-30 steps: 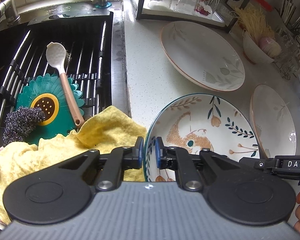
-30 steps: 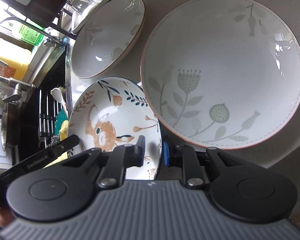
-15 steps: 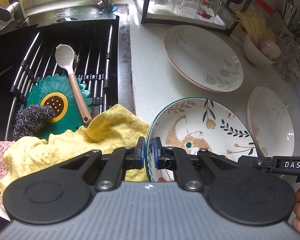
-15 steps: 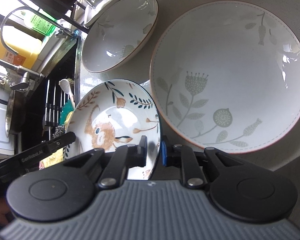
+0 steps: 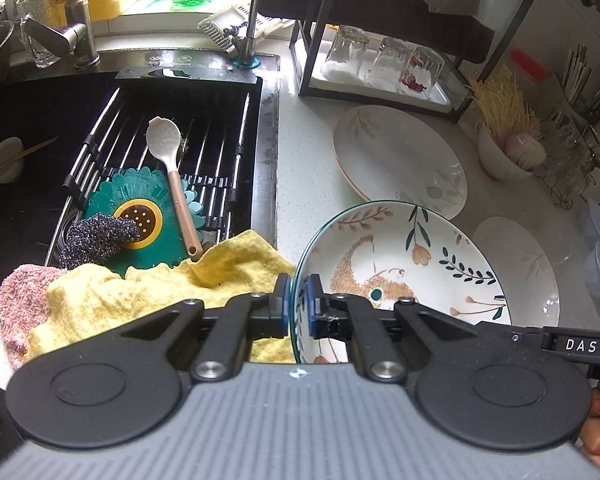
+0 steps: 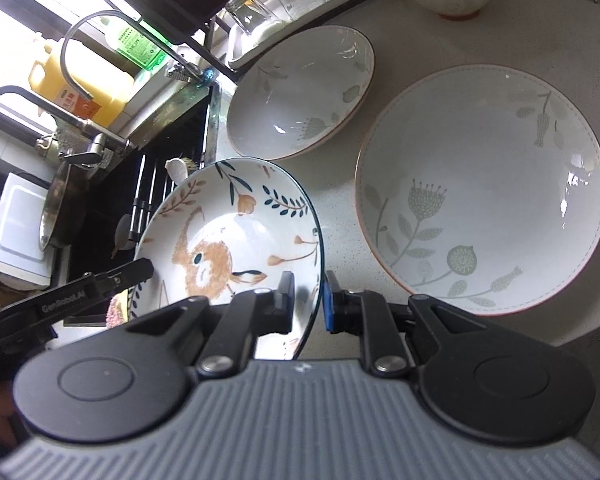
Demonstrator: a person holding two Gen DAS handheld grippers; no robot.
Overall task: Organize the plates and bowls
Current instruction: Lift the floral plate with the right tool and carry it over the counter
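A plate with an orange squirrel and leaf pattern (image 5: 400,264) hangs tilted above the counter, held from both sides. My left gripper (image 5: 298,296) is shut on its left rim. My right gripper (image 6: 308,296) is shut on the opposite rim of the same plate (image 6: 228,240). In each view the other gripper's black finger shows at the frame's side. Two white plates with pale leaf prints lie on the counter: one deeper, at the back (image 5: 396,160) (image 6: 300,92), and one to the right (image 5: 528,264) (image 6: 484,220).
A black sink (image 5: 268,128) with a wire rack, a green sunflower mat, a spoon (image 5: 172,168) and a scouring pad lies to the left. A yellow cloth (image 5: 160,288) drapes over its near edge. A rack of upturned glasses (image 5: 384,64) and a bowl holding an onion (image 5: 504,156) stand behind.
Both grippers have risen with the squirrel plate between them, so the plate is lifted off the counter. The counter plates look smaller and more of the sink and window sill shows.
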